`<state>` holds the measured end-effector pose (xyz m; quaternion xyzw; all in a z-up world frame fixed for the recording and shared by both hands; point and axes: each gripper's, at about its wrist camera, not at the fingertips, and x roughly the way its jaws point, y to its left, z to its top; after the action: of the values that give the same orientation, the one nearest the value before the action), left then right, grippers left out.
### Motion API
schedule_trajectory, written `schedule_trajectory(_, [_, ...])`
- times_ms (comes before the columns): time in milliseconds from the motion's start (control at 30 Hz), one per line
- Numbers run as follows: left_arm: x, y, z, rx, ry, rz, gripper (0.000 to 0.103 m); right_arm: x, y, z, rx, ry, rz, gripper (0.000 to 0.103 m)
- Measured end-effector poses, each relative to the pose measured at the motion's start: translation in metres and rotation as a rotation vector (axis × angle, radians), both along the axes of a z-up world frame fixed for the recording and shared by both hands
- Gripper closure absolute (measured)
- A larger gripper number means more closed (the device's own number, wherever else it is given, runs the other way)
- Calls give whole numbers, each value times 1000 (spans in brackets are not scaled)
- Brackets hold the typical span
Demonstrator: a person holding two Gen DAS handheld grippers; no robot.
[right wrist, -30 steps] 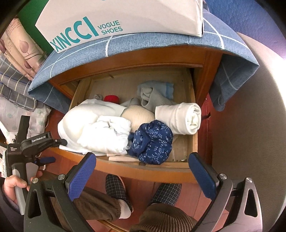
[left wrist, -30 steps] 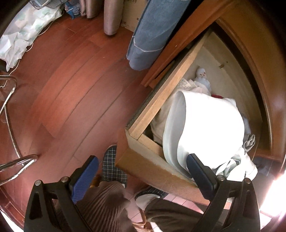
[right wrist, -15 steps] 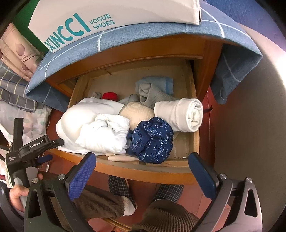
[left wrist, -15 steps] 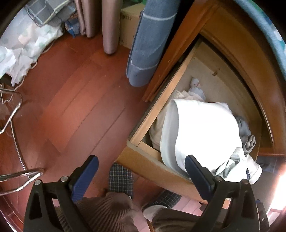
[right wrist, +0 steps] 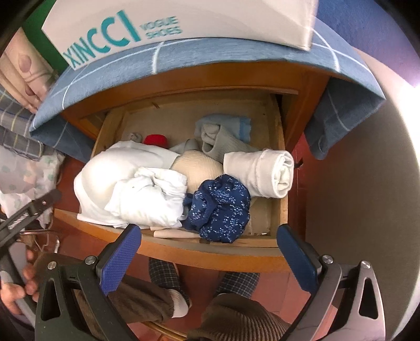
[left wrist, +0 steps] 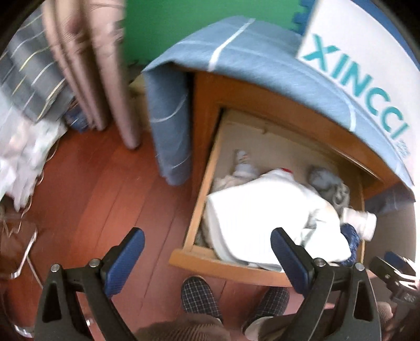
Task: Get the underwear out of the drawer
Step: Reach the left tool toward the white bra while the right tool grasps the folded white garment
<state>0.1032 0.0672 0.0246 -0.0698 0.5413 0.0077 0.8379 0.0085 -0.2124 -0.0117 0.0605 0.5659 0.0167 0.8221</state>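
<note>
The wooden drawer [right wrist: 215,253] stands pulled out and full of clothes. Dark blue floral underwear [right wrist: 220,207] lies crumpled at its front, between a heap of white garments [right wrist: 136,188] and a rolled white towel [right wrist: 265,173]. A cream padded piece [right wrist: 197,170] sits behind it. My right gripper [right wrist: 208,253] hangs open above the drawer's front edge, just short of the blue underwear, holding nothing. My left gripper [left wrist: 207,254] is open too, over the floor and the drawer's left front corner [left wrist: 183,258]. In the left wrist view the white heap [left wrist: 265,217] hides most of the blue piece [left wrist: 350,237].
A blue cloth [right wrist: 183,57] and a white shoe box [right wrist: 162,23] lie on top of the cabinet. Grey-blue socks [right wrist: 223,136] and a red item [right wrist: 155,139] sit at the drawer's back. The person's checked slippers [right wrist: 164,271] stand under the drawer front. A curtain [left wrist: 92,65] hangs at left.
My left gripper has swung up and turned right, bringing the cabinet top and shoe box into view. My right gripper has moved slightly closer to the drawer. Both stay open.
</note>
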Motion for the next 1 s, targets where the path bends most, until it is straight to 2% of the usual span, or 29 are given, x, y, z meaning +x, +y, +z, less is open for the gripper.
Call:
schedule_trajectory(167, [9,6,-2,-36,22,-34,4,13,22,-6,36,56,26,1])
schedule_trajectory(233, [13,10,-6,-27,35,-36,4,21,33,-10,49,82,32,1])
schedule_trajectory(467, [19,14,-17,4,58,-80,4,48,70,-28,21,178,47,2])
schedule_trajectory(600, [23,15,-18,11,58,-101,4,62,82,-38,-16,199,40,2])
schedule_trajectory(767, [27,6,-23,53,72,-154,4,73,93,-62,-52,252,49,2])
schedule_trajectory(800, [27,4,-24,53,73,-165,4,73,94,-65,-62,258,50,3])
schedule_trajectory(867, [29,0,-25,52,78,-182,4,73,93,-74,-81,277,50,24])
schedule_trajectory(1000, [33,-8,-26,49,81,-217,4,71,79,-75,-20,271,19,33])
